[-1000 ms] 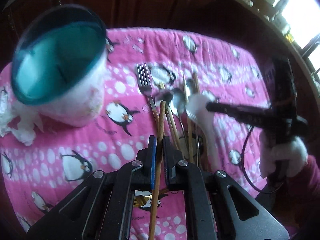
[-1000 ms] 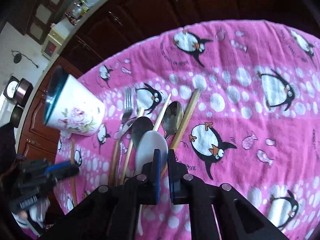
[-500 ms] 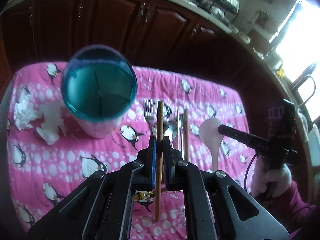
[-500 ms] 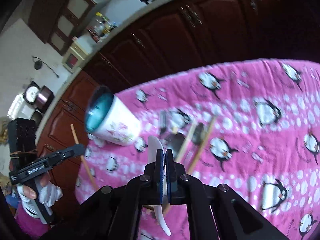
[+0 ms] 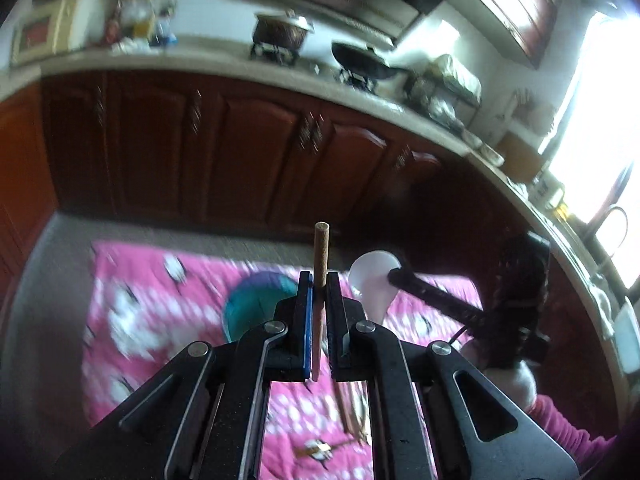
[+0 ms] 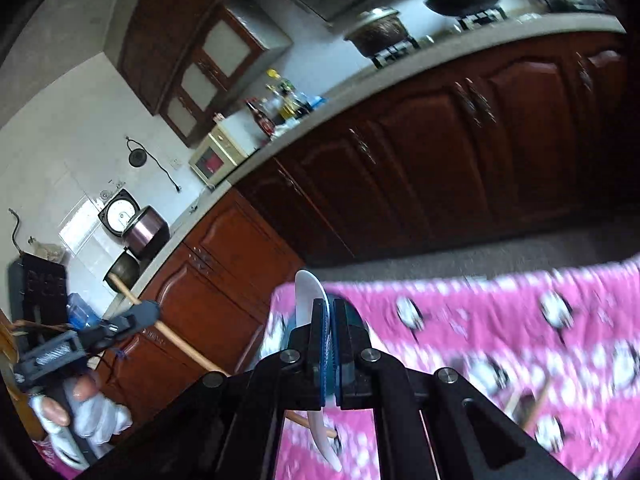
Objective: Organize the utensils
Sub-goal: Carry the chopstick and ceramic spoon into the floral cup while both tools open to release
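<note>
The right hand-held gripper (image 6: 330, 312) clamps a white spoon (image 6: 310, 292) above the pink cloth (image 6: 500, 320).

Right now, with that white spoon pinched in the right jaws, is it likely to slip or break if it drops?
The white spoon looks glossy and smooth, so it may slide. The right gripper pinches only its thin edge, a narrow hold. It looks stiff, perhaps ceramic; a fall onto the pink blanket would probably be cushioned.

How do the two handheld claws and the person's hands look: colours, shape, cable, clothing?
Each black plastic claw has angular arms with silver rivets and a blue pad on one finger: left claw, right claw. A thin dark cable hangs under the right one. White gloves cover the hands; the sleeve is pink.
</note>
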Demonstrator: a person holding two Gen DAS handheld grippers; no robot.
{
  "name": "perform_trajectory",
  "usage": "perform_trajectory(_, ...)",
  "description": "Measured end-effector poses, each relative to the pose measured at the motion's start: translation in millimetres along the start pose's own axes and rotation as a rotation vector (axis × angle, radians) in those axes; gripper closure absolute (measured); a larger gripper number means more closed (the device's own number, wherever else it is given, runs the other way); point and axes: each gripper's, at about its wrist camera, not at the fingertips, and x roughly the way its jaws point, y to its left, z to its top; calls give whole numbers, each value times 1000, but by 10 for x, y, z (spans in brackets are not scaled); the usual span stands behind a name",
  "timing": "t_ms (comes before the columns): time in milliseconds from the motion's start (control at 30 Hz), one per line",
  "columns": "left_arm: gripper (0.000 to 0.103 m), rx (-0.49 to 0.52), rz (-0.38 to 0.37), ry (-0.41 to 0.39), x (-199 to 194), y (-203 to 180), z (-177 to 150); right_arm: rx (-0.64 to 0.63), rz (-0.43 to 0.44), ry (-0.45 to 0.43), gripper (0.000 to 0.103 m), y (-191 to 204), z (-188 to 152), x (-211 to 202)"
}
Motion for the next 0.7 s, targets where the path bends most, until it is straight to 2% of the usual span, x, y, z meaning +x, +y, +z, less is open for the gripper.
perform_trajectory(200,98,21,163,-61,93,250,314,-62,-76,-90,101,105,145,542)
perform_trajectory(367,98,28,245,-42,417,396,204,-88,-125,-109,101,59,92,882)
perform_trajectory(500,98,45,255,5,660,397,25,-124,-155,-103,101,-19,-86,959)
perform_trajectory(700,98,30,249,58,900,416,-180,-147,-152,-28,101,-72,-336,858)
